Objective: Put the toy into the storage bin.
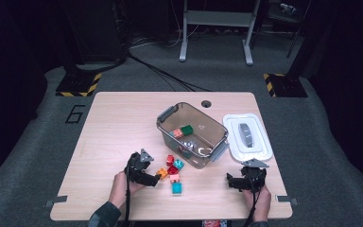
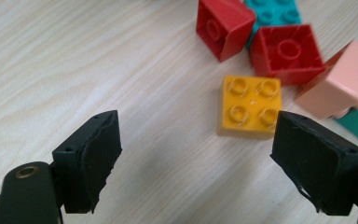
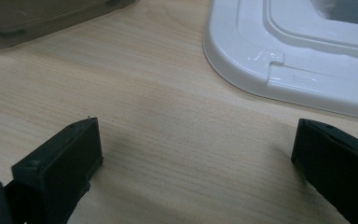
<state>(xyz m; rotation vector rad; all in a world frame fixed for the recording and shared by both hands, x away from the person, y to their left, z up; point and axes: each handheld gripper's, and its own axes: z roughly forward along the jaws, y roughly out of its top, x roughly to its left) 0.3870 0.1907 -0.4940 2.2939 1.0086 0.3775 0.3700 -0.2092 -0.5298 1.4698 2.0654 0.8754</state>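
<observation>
A loose cluster of toy bricks lies on the wooden table (image 1: 113,127) in front of a clear bin (image 1: 217,124). The yellow brick (image 2: 251,105) sits studs up, just ahead of my left gripper (image 2: 200,140), close to its right-hand jaw and untouched. The jaws stand wide apart with only bare wood between them. Past it lie two red bricks (image 2: 286,53), a pink brick (image 2: 345,81) and a teal brick (image 2: 272,11). In the high view my left gripper (image 1: 157,178) points right at the yellow brick (image 1: 162,173). My right gripper (image 1: 230,181) is open over bare wood (image 3: 198,140).
The bin holds a green brick (image 1: 186,129), an orange-pink one (image 1: 177,133) and some small pieces. Its white lid (image 1: 246,137) lies flat to the right, with its edge (image 3: 270,70) just ahead of my right gripper. A round cable hole (image 1: 206,103) is at the far edge.
</observation>
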